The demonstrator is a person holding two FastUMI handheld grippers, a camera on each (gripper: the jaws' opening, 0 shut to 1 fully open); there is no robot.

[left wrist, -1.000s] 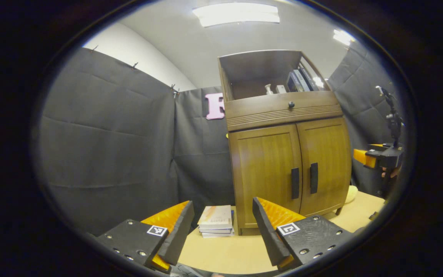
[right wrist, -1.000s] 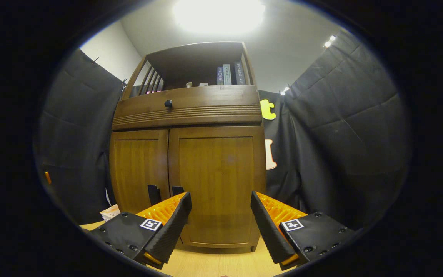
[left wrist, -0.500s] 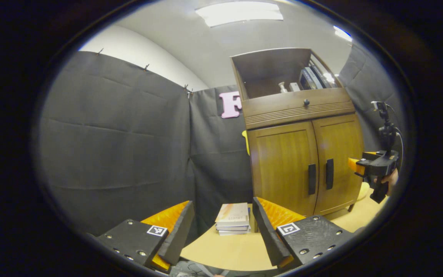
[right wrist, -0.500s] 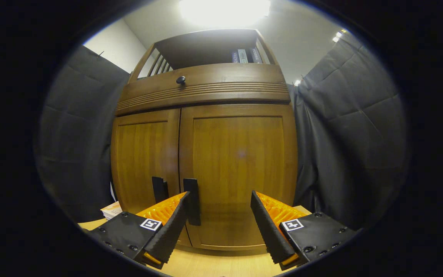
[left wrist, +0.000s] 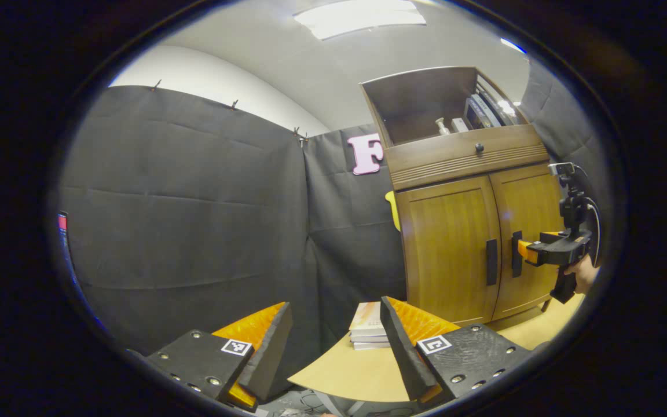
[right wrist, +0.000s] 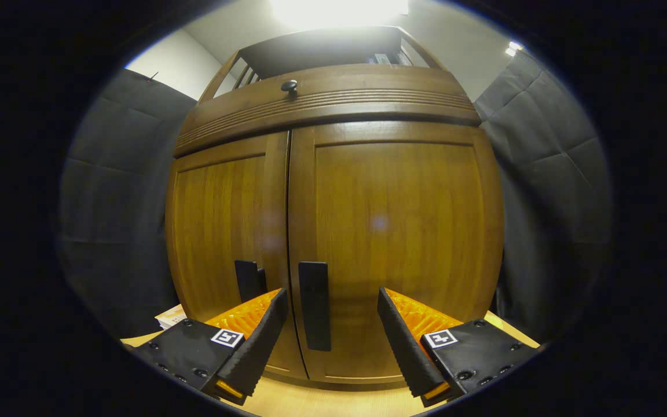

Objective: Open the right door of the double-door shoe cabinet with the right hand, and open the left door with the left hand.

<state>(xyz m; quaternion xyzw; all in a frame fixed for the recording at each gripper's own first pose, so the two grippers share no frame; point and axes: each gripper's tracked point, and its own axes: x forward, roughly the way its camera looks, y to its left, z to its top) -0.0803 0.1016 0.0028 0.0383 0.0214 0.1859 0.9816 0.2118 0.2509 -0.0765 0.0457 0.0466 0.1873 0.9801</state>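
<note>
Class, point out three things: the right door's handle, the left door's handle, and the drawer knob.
right door's handle (right wrist: pixel 314 305), right gripper view, middle of the black bar.
left door's handle (left wrist: pixel 491 262), left gripper view, middle of the bar.
drawer knob (right wrist: pixel 289 86), right gripper view, its round head.

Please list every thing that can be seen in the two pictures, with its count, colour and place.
shoe cabinet: one, brown wood, on the table.
doors: two, brown, both shut; left door, right door.
door handles: two, black, beside the middle seam; left handle, right handle.
drawer knob: one, black, above the doors.
books: small stack, pale, left of the cabinet.
table: one, light wood.
left gripper: open, far from the cabinet.
right gripper: open, its handle between the fingers.
hand: one, holding the right gripper.
</note>
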